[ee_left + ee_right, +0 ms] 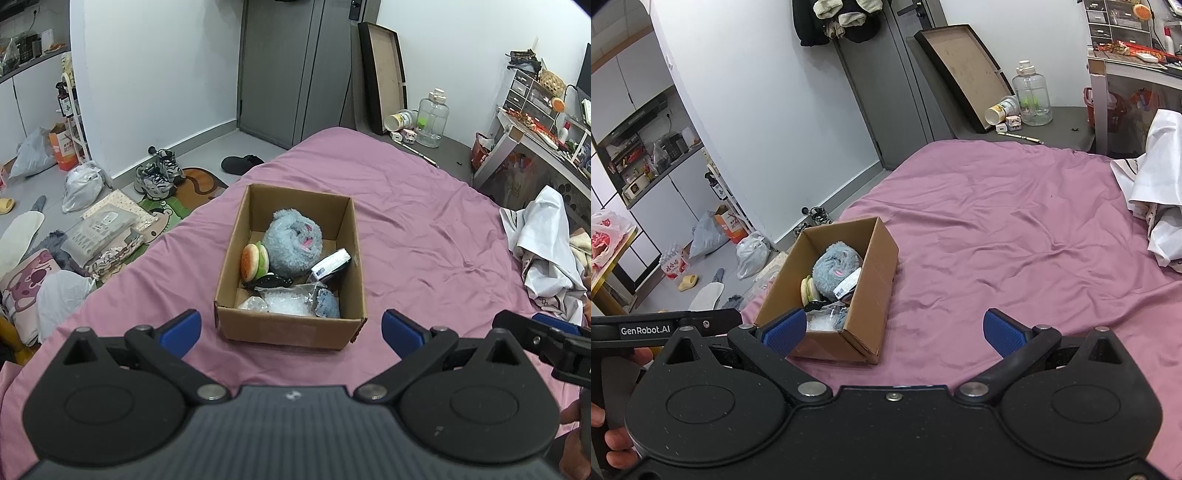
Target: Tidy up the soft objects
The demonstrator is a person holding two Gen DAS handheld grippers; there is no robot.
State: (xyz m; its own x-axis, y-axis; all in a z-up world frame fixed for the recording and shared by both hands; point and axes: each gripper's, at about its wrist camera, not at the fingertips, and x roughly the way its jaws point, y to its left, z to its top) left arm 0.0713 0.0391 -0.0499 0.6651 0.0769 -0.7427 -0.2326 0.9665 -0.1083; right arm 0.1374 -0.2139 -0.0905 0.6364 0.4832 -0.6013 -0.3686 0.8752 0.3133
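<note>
An open cardboard box (236, 236) sits on the pink bedsheet (424, 236). Inside lie a fluffy grey-blue plush (291, 240), a burger-shaped soft toy (254, 262), a white and blue packet (330, 264), a black item (271, 281), a clear plastic bag (284, 302) and a small blue-grey fuzzy thing (327, 302). My left gripper (291, 332) is open and empty, just in front of the box. My right gripper (894, 332) is open and empty; the box (875, 273) lies ahead to its left, with the plush (834, 264) showing inside.
White crumpled clothing (543, 243) lies at the bed's right edge, also in the right wrist view (1160, 184). The floor to the left holds sneakers (159, 173), plastic bags (81, 184) and folded textiles (107, 229). A desk (535, 147) stands at the right.
</note>
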